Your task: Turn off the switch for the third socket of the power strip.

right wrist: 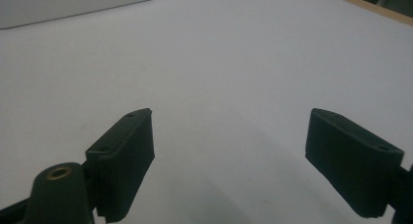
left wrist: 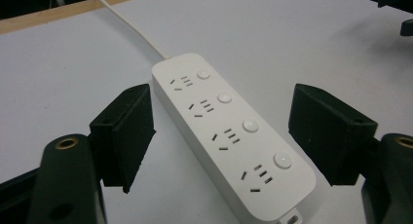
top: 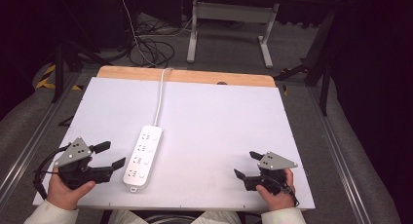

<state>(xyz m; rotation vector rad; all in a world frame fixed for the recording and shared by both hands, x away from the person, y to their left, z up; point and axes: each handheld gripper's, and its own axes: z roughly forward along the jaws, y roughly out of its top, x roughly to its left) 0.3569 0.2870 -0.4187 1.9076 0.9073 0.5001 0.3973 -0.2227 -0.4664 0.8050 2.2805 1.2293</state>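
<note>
Looking at the big things first, the room past the counter (top: 204,117) is dark, with a grey floor, black wires lying in loops, and the white legs of another table far behind the power strip (top: 143,158). The counter has a flat white top with a wooden edge on the side far from the person. It looks smooth, so things could slide on it.

The power strip lies flat on the counter, near the person's edge, with four sets of holes and four round buttons facing up. Its white cord (top: 160,95) runs away from it, over the wooden edge.

The left gripper (top: 108,156) sits just beside the power strip, on its left. Its jaws are spread wide and hold nothing. In the left gripper view, the power strip (left wrist: 234,131) sits between the two jaws but they do not touch it. The right gripper (top: 247,165) is well apart from the power strip, on its right, over bare counter. Its jaws are wide apart too, and empty.

What could go wrong? I think the power strip could slip or spin if only one jaw bumps it first, because the top is smooth. The cord could tug it back if it gets lifted too far. A jaw might also press a button by mistake when it squeezes.
</note>
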